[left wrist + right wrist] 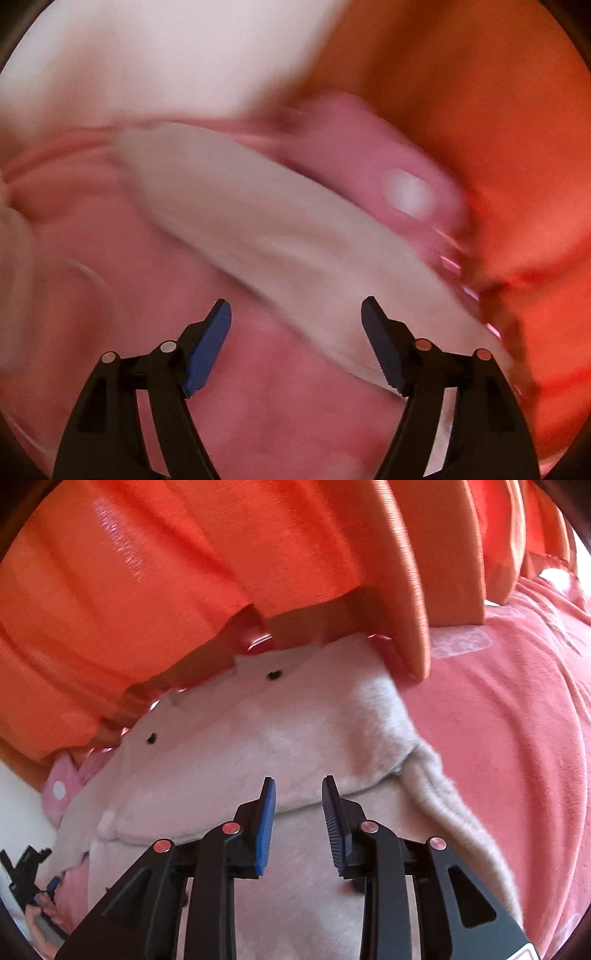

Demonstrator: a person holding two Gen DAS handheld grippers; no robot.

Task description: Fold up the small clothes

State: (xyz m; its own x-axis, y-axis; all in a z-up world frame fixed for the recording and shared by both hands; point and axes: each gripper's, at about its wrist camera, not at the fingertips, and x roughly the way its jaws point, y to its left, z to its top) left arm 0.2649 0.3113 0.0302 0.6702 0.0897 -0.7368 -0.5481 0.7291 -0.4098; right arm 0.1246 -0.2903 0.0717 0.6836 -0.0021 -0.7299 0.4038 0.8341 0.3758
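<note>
A small beige garment (229,746) with two dark snaps lies partly folded on a pink blanket (509,738). In the blurred left wrist view it shows as a beige band (280,236) crossing the pink surface. My right gripper (298,786) hovers just over the beige garment's folded edge, jaws open a little and holding nothing. My left gripper (295,310) is wide open and empty, above the pink blanket with the beige band just ahead. It also shows at the far left of the right wrist view (31,882).
An orange curtain (184,572) hangs close behind the garment and reaches down to the blanket. A pink spotted item (61,786) lies at the garment's left end; it also shows in the left wrist view (388,173). A white surface (147,55) lies beyond.
</note>
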